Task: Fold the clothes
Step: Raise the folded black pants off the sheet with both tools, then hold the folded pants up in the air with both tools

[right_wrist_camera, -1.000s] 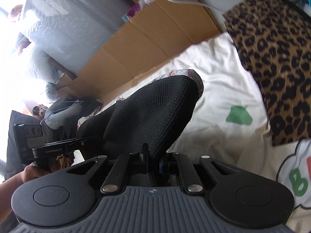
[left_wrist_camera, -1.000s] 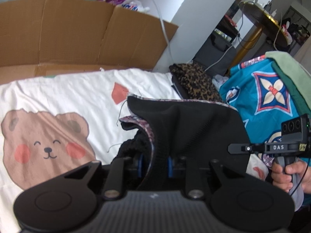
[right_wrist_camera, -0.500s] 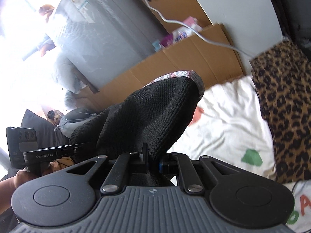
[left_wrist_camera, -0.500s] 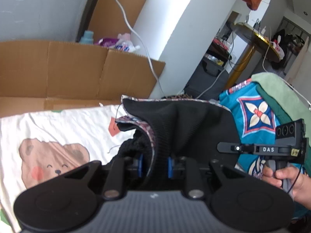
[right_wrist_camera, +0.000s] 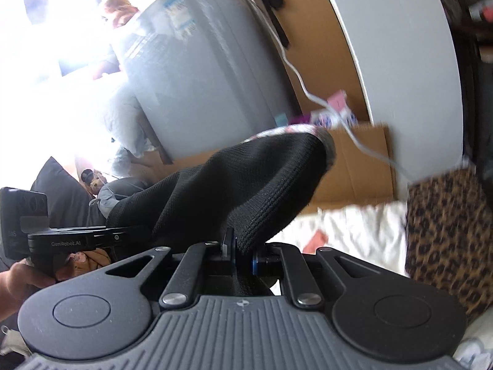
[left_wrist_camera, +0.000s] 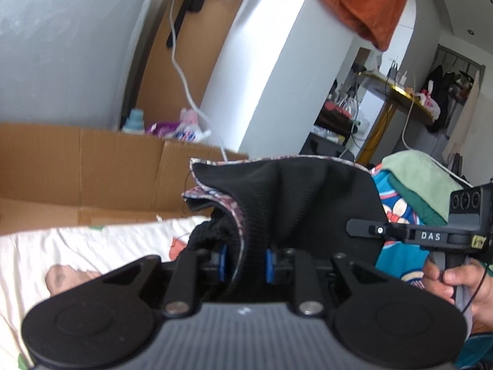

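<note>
Black ribbed knit formed the garment (left_wrist_camera: 295, 203), a dark piece of clothing with a pink-and-white patterned lining showing along its upper edge. It was held up in the air between the two grippers, above a white bedsheet with a cartoon bear print (left_wrist_camera: 61, 256). The left gripper (left_wrist_camera: 245, 260) was clenched on a bunched fold of the knit, its blue-padded fingers (left_wrist_camera: 222, 262) pressing from both sides. In the other view the right gripper (right_wrist_camera: 243, 254) was clamped nearly closed on another edge of the same garment (right_wrist_camera: 234, 191), which rose from the jaws in a rounded hump. A hand (left_wrist_camera: 459, 286) gripped the handle of the right gripper at the edge of the left camera's view.

Behind stood a flattened brown cardboard sheet (left_wrist_camera: 80, 166), a white pillar (left_wrist_camera: 277, 71), and an orange cloth hanging overhead (left_wrist_camera: 363, 3). A leopard-print fabric (right_wrist_camera: 450, 246) lay beside the sheet. The garment's lower part was hidden behind the gripper bodies, so its full shape could not be made out. The right view was blurred and washed out by bright light at its left side.
</note>
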Motion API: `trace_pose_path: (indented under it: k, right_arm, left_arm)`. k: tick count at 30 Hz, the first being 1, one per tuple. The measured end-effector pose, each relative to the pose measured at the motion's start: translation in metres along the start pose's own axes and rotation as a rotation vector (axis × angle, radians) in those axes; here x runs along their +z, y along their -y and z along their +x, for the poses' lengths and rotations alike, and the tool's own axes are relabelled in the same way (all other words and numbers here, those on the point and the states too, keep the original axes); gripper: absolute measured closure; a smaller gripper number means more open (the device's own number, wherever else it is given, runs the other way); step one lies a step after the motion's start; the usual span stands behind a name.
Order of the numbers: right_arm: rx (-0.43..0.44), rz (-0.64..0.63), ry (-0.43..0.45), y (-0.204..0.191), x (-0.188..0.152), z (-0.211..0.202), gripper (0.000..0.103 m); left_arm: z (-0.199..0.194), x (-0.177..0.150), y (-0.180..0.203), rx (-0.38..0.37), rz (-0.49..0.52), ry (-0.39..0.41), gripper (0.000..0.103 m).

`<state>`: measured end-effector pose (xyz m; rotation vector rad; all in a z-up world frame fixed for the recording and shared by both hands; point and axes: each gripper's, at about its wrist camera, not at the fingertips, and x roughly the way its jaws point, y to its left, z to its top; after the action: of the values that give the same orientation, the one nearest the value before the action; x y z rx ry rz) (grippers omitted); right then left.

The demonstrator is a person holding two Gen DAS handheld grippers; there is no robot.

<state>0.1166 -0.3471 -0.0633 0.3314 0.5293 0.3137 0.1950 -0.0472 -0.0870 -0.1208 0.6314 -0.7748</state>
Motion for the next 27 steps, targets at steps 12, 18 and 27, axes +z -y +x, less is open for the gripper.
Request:
trace_pose_path:
  k: [12,18,27]
  right_arm:
    - [-0.07,-0.063,0.059,-0.032,0.041,-0.052,0.095]
    - [-0.132,-0.12,0.057,-0.048,0.054,-0.075,0.095]
    - [-0.163,-0.153,0.085,-0.066,0.057,-0.096,0.095]
  left_arm:
    - [-0.041,0.02,0.061,0.0,0.054,0.106,0.078]
    - [-0.047,0.017,0.08,-0.054,0.072,0.121,0.078]
    - [-0.06,0.016,0.093,-0.059,0.081,0.146,0.078]
